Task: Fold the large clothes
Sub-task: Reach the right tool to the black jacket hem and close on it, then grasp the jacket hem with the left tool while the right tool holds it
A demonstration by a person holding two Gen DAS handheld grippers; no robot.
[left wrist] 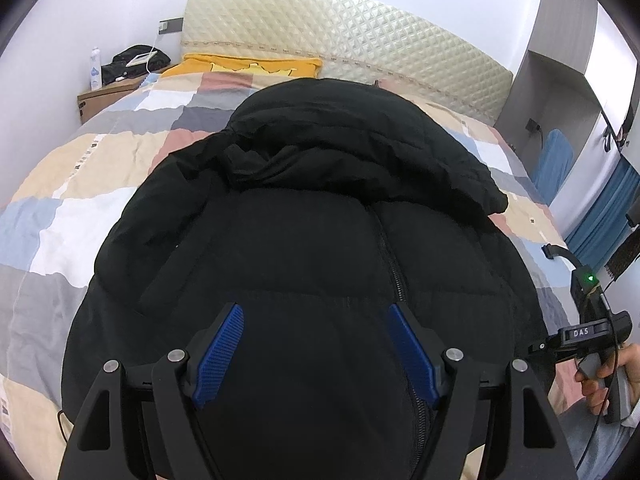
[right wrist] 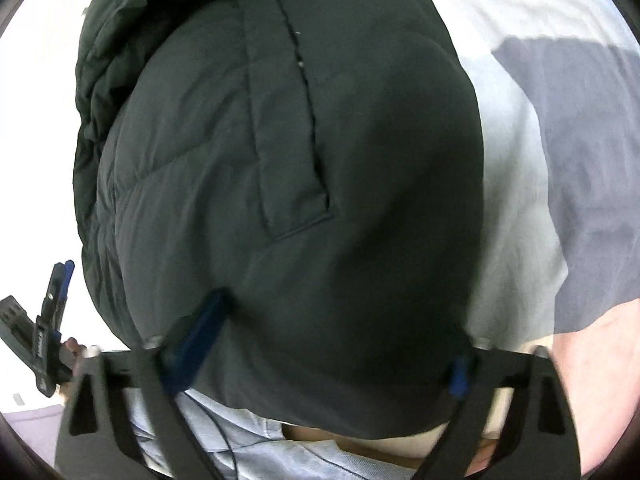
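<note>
A puffy, quilted black down jacket (left wrist: 304,216) with a centre zipper lies mounded on the bed's patchwork duvet (left wrist: 60,208). The left gripper (left wrist: 316,344) hovers above it, ribbed blue fingers (left wrist: 220,356) spread; the right gripper (right wrist: 332,336) straddles the jacket's smooth hem, fingers wide apart.

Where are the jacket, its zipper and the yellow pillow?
jacket (left wrist: 304,248): left wrist view, on its chest panel.
zipper (left wrist: 394,268): left wrist view, midway along the teeth.
yellow pillow (left wrist: 256,65): left wrist view, on its front face by the headboard.
</note>
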